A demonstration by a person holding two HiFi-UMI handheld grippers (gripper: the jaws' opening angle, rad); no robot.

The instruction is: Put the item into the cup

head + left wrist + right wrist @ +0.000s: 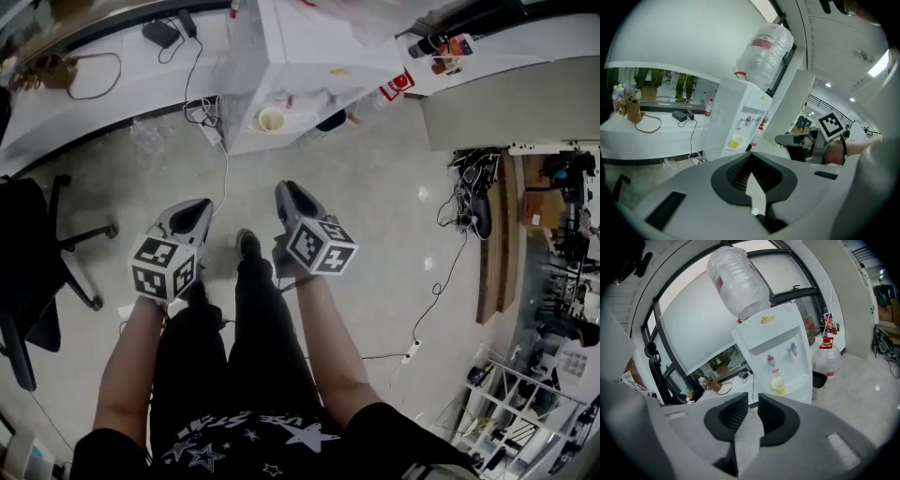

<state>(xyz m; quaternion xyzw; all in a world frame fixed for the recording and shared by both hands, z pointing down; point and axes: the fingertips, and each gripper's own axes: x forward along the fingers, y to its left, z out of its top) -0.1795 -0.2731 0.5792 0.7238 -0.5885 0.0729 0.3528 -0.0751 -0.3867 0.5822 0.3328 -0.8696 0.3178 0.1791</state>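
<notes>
- Left gripper [199,209]: ribbed dark pads meet tip to tip, nothing between them.
- Right gripper [290,191]: jaws a slit apart, empty.
- Speckled grey floor [375,187] lies open ahead; black chair [37,272] at its left edge.
- Yellow cup [270,119] stands on the tray ledge of the boxy white water dispenser [309,52].

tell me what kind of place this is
Likely an office or lab corner: a white water dispenser with a yellow cup on its tray, a long desk with cables, and a black office chair.
</notes>
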